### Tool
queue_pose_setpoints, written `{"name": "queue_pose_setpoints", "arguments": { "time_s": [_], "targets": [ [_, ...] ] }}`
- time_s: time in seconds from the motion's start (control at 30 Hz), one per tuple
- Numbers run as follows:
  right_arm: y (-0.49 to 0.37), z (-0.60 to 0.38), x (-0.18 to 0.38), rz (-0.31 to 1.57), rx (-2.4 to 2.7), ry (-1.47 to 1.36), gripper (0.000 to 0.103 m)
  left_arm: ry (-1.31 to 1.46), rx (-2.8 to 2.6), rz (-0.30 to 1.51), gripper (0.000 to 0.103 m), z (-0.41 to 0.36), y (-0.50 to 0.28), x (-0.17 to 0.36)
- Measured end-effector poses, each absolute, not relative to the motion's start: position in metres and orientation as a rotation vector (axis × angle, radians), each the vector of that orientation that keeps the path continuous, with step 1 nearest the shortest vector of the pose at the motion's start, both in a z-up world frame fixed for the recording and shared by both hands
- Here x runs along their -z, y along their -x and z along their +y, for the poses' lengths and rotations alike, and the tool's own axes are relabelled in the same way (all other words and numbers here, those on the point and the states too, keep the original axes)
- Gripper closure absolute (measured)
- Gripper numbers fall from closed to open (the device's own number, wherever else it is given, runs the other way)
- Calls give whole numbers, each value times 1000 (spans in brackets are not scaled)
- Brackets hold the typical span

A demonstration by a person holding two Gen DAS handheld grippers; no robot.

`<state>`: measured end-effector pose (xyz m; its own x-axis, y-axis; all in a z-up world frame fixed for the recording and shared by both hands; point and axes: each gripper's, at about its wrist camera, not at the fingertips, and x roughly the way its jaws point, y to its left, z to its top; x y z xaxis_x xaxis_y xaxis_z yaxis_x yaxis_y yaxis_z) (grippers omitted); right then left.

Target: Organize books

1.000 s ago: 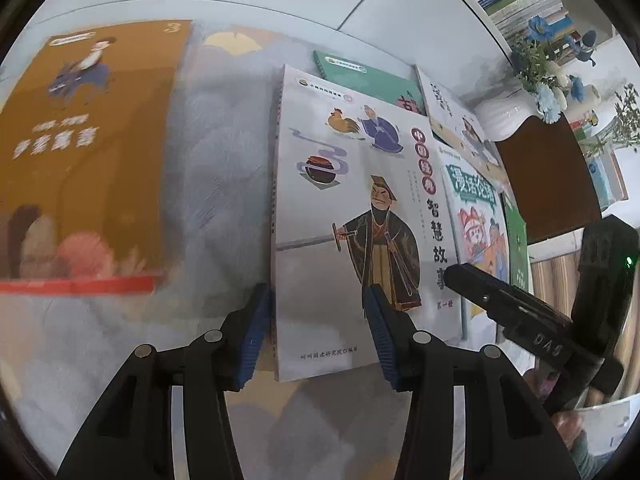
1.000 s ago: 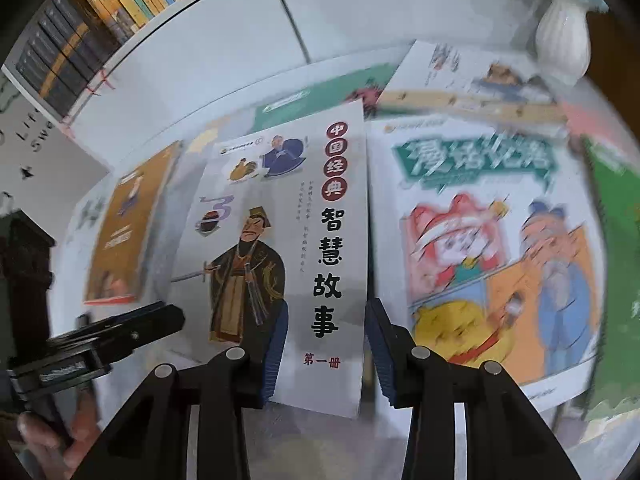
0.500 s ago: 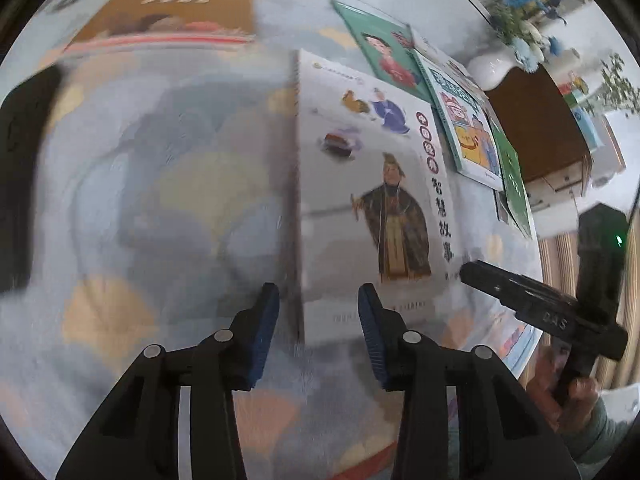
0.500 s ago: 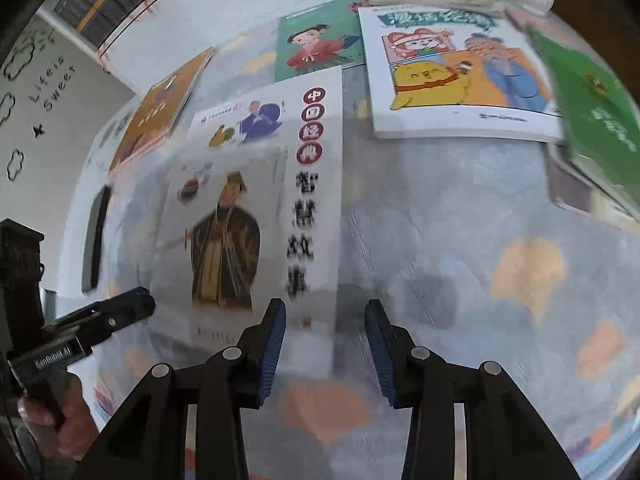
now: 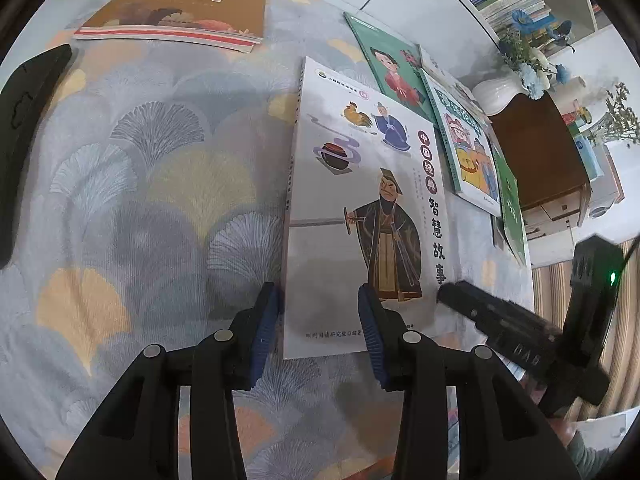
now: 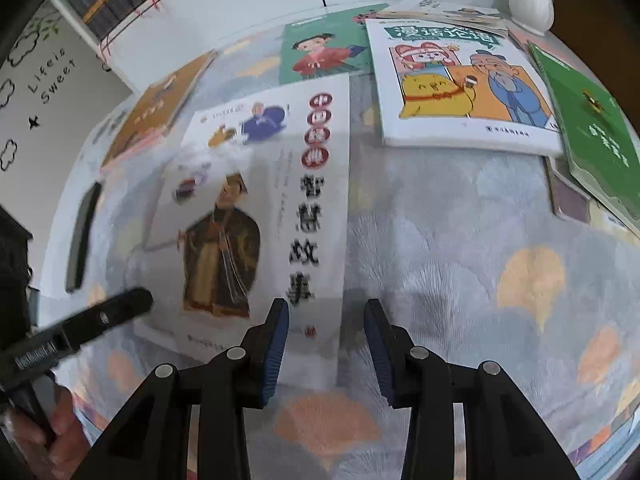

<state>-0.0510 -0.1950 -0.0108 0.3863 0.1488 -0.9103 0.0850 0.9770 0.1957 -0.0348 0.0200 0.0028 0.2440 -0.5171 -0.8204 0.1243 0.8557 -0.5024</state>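
The white book [image 5: 360, 216], a flat glossy softcover with a robed swordsman on its cover, lies on the bench's [image 5: 152, 184] soft, fan-patterned cloth, at twelve o'clock from your left gripper [image 5: 316, 332]. Its jaws stand apart, straddling the book's near left corner, and whether the ribbed blue pads touch it you cannot tell. Your right gripper [image 6: 326, 344] straddles the near right edge the same way, jaws apart. At eleven o'clock in the left view lies a matte brown book [image 5: 180, 4]; at one o'clock a green book [image 5: 388, 64] and a cartoon-covered book [image 5: 466, 140] fan out by a smooth white vase [image 5: 494, 94]. A second ago the white book lay among those others; now it sits well apart from them, nearer you, and the brown book lies farther off.
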Motion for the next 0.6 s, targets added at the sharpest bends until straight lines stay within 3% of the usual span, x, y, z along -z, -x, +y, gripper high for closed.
{"name": "queue_pose_setpoints", "arguments": {
  "time_s": [0.3,0.47,0.53,0.57,0.6],
  "targets": [
    [59,-208,15,1166,-138,-355,64,533,501,1238,66,32,41,-14],
    [63,-233,21,1169,-192,-537,64,869,621,1215,66,50,40,-17],
    [64,-236,21,1167,-199,-562,64,870,605,1218,66,48,39,-16],
    [65,-235,20,1165,-198,-555,64,805,579,1229,69,44,38,-15],
    [66,-233,19,1162,-194,-543,64,700,548,1255,86,34,38,-11]
  ]
}}
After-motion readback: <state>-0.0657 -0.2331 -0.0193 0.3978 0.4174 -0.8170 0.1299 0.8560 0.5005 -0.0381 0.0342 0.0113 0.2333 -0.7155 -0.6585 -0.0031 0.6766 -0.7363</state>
